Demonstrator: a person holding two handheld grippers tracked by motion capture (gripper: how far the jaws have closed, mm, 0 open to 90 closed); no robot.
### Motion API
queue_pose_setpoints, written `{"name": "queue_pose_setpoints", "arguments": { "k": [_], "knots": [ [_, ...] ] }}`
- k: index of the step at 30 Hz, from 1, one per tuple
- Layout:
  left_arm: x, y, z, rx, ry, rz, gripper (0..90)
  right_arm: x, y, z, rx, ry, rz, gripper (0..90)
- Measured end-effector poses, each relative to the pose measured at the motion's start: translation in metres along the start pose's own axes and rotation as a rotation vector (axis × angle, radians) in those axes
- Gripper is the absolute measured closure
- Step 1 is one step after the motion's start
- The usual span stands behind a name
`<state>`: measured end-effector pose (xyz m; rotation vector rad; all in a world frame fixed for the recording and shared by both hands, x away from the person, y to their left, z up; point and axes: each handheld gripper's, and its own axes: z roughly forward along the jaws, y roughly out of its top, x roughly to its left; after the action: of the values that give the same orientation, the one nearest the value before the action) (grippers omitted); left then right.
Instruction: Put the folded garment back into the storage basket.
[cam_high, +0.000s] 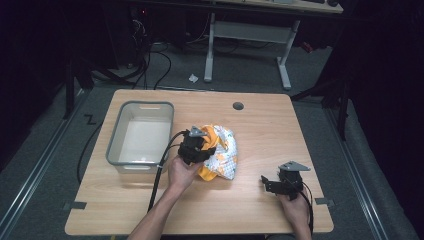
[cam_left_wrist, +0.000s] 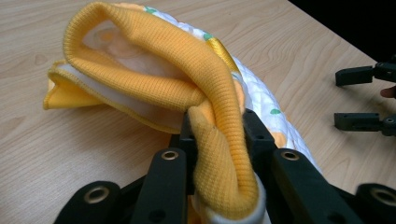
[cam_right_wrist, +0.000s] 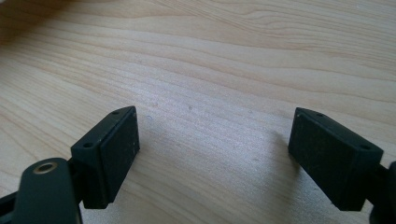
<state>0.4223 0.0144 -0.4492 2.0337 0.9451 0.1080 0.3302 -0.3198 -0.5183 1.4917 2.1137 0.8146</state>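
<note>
Left tool (cam_left_wrist: 217, 135) pinching yellow ribbed garment (cam_left_wrist: 154, 70), right tool (cam_right_wrist: 215, 154) spread, no writing legible.

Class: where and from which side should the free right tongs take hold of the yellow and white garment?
Probably the garment's loose edge facing the right tongs, approached low from that side with jaws wide. The left tongs already pinch the yellow ribbed cuff, leaving the rest slack on the table.

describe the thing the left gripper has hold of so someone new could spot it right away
On the wooden table, just right of the grey plastic bin, lies a bunched cloth garment. The left gripper is clamped on its ribbed orange band. It is the table's one soft thing, white with small printed patterns.
</note>
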Motion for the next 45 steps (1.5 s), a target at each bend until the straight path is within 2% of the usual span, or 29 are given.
{"name": "queue_pose_setpoints", "arguments": {
  "k": [8, 13, 20, 28, 34, 39, 45],
  "knots": [
    [0.002, 0.002, -0.014, -0.026, -0.006, -0.007, 74.4, 0.000, 0.000, 0.000, 0.000, 0.000, 0.000, 16.4],
    [0.005, 0.001, -0.023, -0.035, 0.004, -0.003, 74.4, 0.000, 0.000, 0.000, 0.000, 0.000, 0.000, 16.4],
    [0.012, 0.001, -0.036, -0.060, 0.013, -0.021, 74.4, 0.000, 0.000, 0.000, 0.000, 0.000, 0.000, 16.4],
    [0.018, 0.007, -0.054, -0.086, 0.031, -0.013, 74.4, 0.000, 0.000, 0.000, 0.000, 0.000, 0.000, 16.4],
    [0.023, 0.006, -0.061, -0.085, 0.039, -0.022, 74.4, 0.000, 0.000, 0.000, 0.000, 0.000, 0.000, 16.4],
    [0.027, 0.005, -0.067, -0.101, 0.027, -0.035, 74.3, 0.000, 0.000, 0.000, 0.000, 0.000, 0.000, 16.4],
    [0.030, 0.008, -0.075, -0.110, 0.042, -0.026, 74.4, 0.000, 0.000, 0.000, 0.000, 0.000, 0.000, 16.4]
  ]
}}
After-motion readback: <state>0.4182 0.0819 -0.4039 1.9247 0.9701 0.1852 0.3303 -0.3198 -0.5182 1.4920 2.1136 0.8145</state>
